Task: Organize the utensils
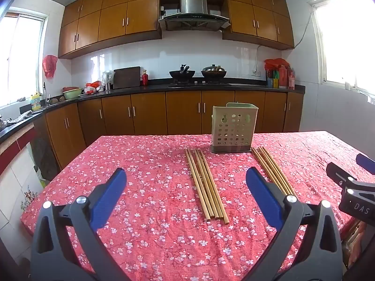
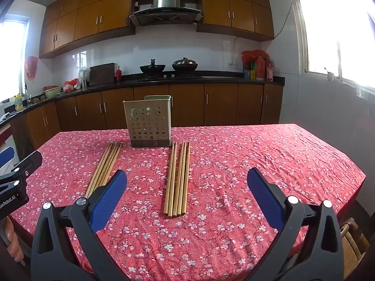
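A pale green perforated utensil holder (image 1: pixel 233 128) stands upright on the red floral tablecloth (image 1: pixel 152 164), also in the right wrist view (image 2: pixel 148 121). Two bunches of wooden chopsticks lie flat in front of it: the left bunch (image 1: pixel 206 185) (image 2: pixel 104 167) and the right bunch (image 1: pixel 273 171) (image 2: pixel 178 179). My left gripper (image 1: pixel 186 178) is open and empty above the cloth, near the left bunch. My right gripper (image 2: pixel 187 178) is open and empty, near the right bunch; its body shows at the left view's right edge (image 1: pixel 351 187).
The table's far edge runs behind the holder; its right edge (image 2: pixel 351 187) drops off by a woven chair (image 2: pixel 351 243). Kitchen counter with woks (image 1: pixel 198 72) and brown cabinets lie beyond. The left gripper's body shows at the right view's left edge (image 2: pixel 16 178).
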